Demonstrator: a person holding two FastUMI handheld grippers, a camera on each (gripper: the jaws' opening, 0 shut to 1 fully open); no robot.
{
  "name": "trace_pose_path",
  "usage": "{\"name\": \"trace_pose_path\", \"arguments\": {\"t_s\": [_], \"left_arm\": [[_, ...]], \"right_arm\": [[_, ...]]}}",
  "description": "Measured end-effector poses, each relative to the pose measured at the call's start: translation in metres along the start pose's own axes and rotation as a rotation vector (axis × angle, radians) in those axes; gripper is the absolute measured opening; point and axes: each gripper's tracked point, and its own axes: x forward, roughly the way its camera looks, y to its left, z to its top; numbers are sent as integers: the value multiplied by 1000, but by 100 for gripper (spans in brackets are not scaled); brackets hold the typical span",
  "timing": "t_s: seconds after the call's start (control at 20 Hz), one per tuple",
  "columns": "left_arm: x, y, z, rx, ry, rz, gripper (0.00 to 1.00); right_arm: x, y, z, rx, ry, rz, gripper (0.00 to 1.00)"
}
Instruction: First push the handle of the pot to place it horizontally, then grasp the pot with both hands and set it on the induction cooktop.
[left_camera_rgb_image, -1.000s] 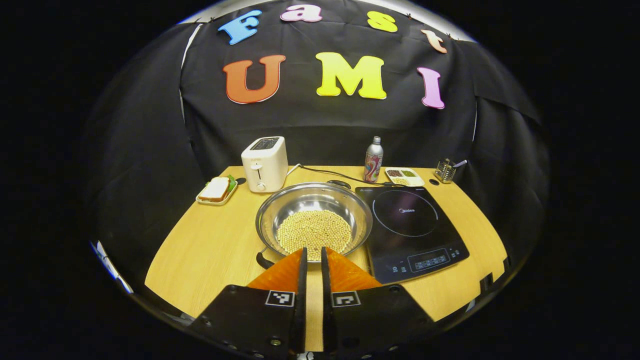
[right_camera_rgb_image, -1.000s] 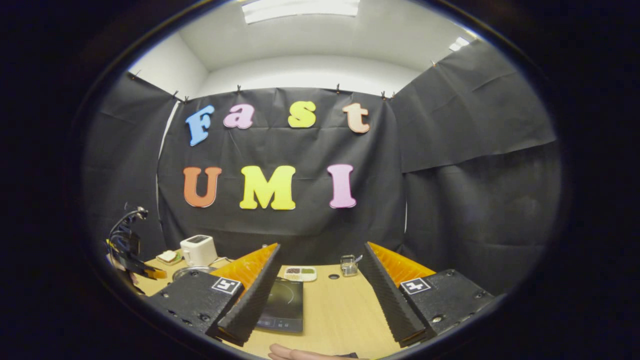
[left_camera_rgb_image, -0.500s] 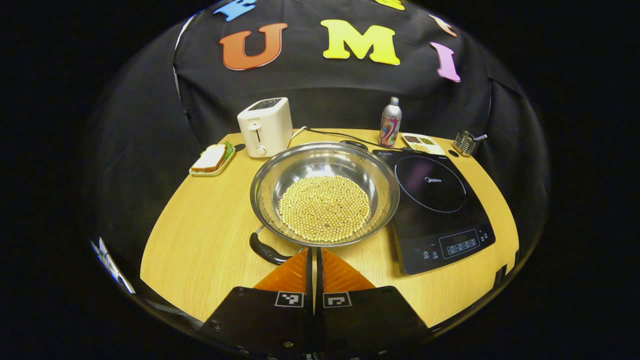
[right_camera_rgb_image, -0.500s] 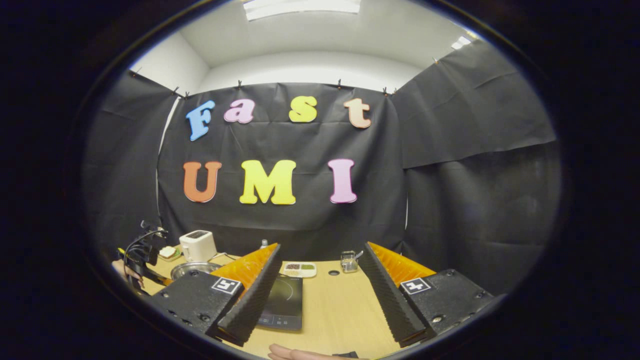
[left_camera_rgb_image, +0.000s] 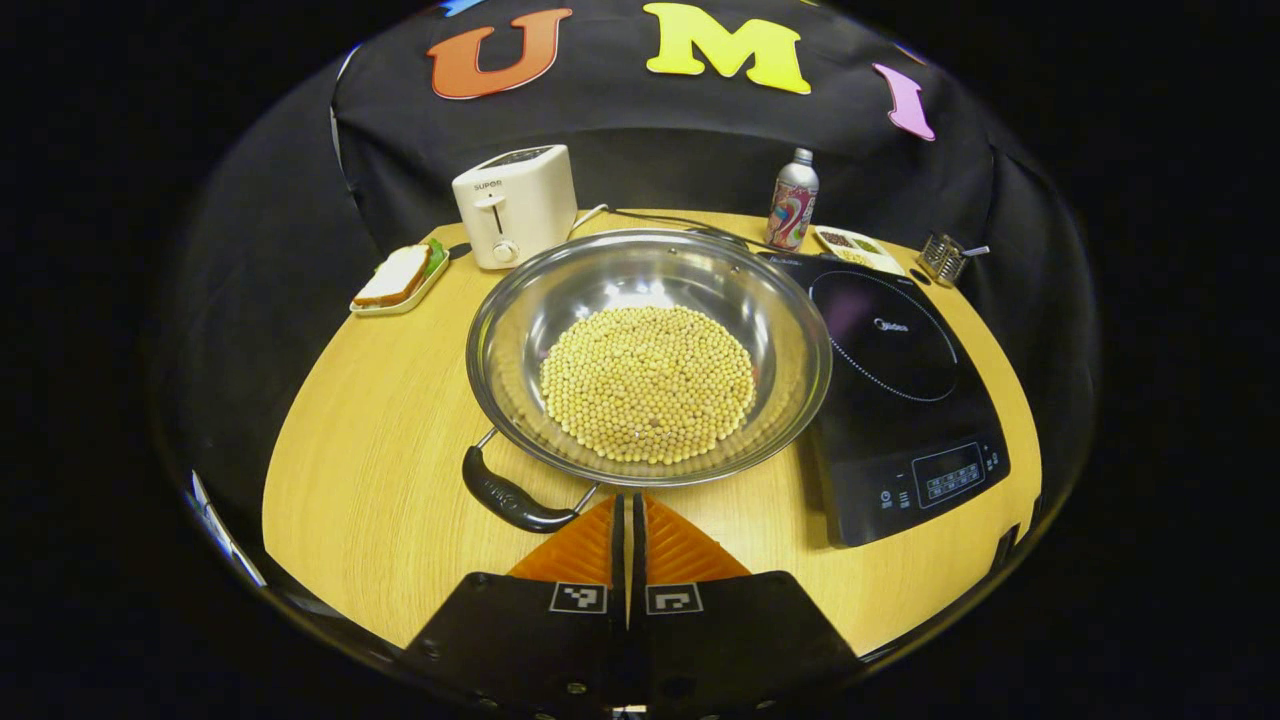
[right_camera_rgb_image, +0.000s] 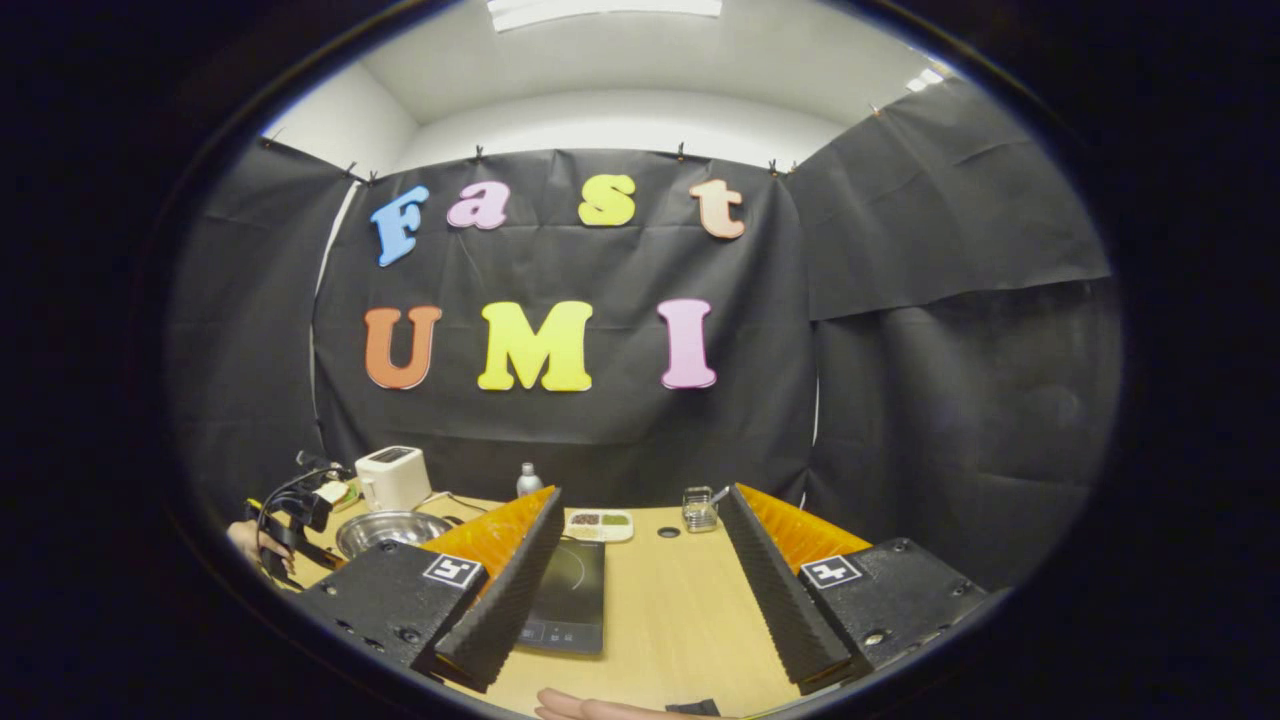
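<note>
**A:** Where is the pot sitting?

**B:** The wide, shallow stainless-steel pot (left_camera_rgb_image: 650, 350) fills the centre of the left gripper view, resting on the pale wooden counter (left_camera_rgb_image: 370, 480) with its right rim just beside, perhaps touching, the flat black induction cooktop (left_camera_rgb_image: 900, 390). Its bowl holds a bed of small pale yellow beans (left_camera_rgb_image: 648, 384).

**A:** And the handle?

**B:** The short black loop handle (left_camera_rgb_image: 510, 496) juts out at the lower left of the rim, slanting. A second handle seems to peek over the far rim, though it is too small to be sure.

**A:** The tongs?

**B:** The left tongs (left_camera_rgb_image: 628, 525) are clenched together with nothing between them, tips just right of the handle, apparently lined up to nudge it. The right tongs (right_camera_rgb_image: 640, 560) are spread wide and empty, low in the right gripper view above bare counter, well away from the pot.

**A:** How will it handle?

**B:** Stiff metal, and I judge it fairly heavy with that load. The polished rim looks slippery, so the two handles are the better holds. The beans are loose; any tilt would send them rolling, so the lift should stay level, both sides rising together.
</note>
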Motion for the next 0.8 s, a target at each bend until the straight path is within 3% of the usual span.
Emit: {"name": "trace_pose_path", "arguments": {"t_s": [0.1,0.15,0.6,0.65,0.75,0.8], "left_arm": [[-2,5,-1,2,6,30,0],[0,4,-1,9,2,30,10],[7,15,4,-45,8,33,10],[7,20,3,-52,17,35,0],[9,30,2,-64,29,45,0],[11,36,3,-66,27,53,10]], "right_arm": [[3,-1,-3,2,10,-2,100],[5,-1,-5,1,15,-2,100],[26,13,-11,-27,42,11,100],[29,16,-10,-37,47,16,100],[34,23,-10,-50,54,20,100],[38,27,-8,-51,53,23,100]]}}
